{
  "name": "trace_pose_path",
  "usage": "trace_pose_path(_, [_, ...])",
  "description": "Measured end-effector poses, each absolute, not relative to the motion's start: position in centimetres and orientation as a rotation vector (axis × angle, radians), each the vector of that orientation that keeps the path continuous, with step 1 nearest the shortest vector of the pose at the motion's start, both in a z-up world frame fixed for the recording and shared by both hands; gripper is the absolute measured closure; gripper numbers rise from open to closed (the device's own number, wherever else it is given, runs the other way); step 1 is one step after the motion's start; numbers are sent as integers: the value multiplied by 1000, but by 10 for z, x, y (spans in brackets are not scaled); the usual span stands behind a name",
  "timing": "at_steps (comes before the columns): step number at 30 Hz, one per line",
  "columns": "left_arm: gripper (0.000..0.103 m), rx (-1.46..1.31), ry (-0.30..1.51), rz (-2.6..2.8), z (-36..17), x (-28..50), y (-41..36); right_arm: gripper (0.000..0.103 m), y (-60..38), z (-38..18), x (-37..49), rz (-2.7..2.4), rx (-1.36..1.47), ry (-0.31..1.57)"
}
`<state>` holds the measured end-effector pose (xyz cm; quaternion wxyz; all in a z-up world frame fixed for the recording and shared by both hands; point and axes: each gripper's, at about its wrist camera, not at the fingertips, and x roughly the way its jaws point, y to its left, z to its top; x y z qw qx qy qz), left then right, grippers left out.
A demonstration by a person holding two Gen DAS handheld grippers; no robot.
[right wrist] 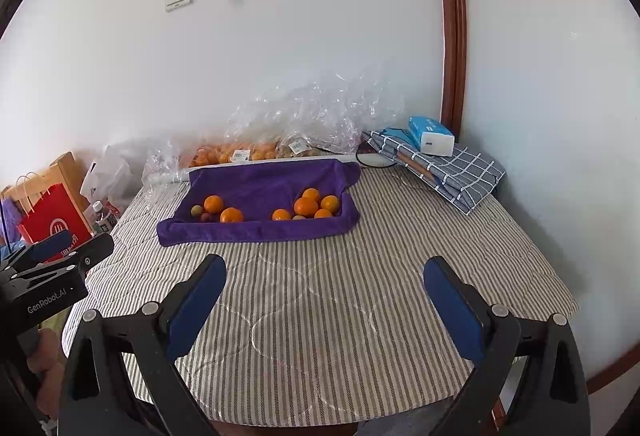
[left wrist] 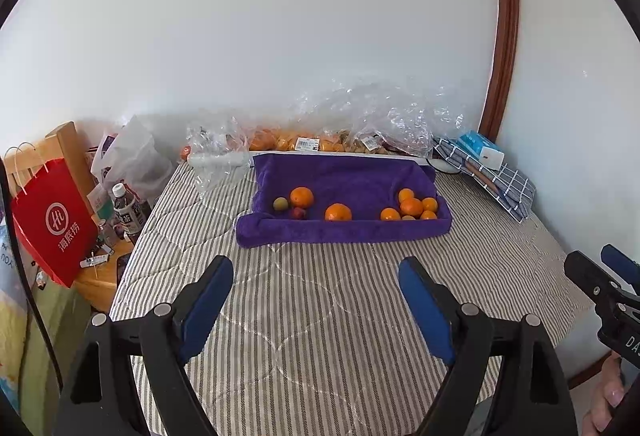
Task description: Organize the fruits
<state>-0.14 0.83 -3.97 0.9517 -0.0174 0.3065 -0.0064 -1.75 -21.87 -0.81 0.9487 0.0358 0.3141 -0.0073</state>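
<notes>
A: Biggest first. Striped quilt (left wrist: 320, 316) covers the whole surface, white wall behind it. Next?

B: Purple towel (left wrist: 344, 191) laid over what looks like a tray, far middle of the quilt, edges draped over the sides. All the loose fruit sits in it.

A: Behind that?

B: Clear plastic bags (left wrist: 360, 115) against the wall, more orange fruit inside. Red paper bag (left wrist: 52, 224) off the left side, folded checked cloth (left wrist: 492, 179) far right with a tissue pack (left wrist: 480, 149) on top.

A: Grippers?

B: Left gripper (left wrist: 316, 276) jaws spread wide, nothing between them, hanging over bare quilt well short of the towel. Right gripper (right wrist: 324, 272) the same: wide, empty, near edge.

A: Fruit layout?

B: Two big oranges (left wrist: 301, 197) left and centre. Cluster of small oranges (left wrist: 412, 207) bunched in the right corner, touching each other. Small greenish fruit (left wrist: 281, 203) and small reddish fruit (left wrist: 298, 213) just beside the left orange.

A: Handling?

B: My guess: oranges are firm, roundish, light enough, skin a bit slick, so they'll roll on the soft towel. Take each across its widest middle, pads on opposite sides. The two tiny ones look softer, so squeeze gently. The cluster is tight, so pick an outer one first or a finger will nudge its neighbours.
</notes>
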Motion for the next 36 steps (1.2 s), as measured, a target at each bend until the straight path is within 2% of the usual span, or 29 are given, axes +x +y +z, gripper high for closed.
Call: trace_pose_path(36, [18, -35, 625, -4, -39, 0, 12, 5, -218, -8, -17, -18, 85, 639])
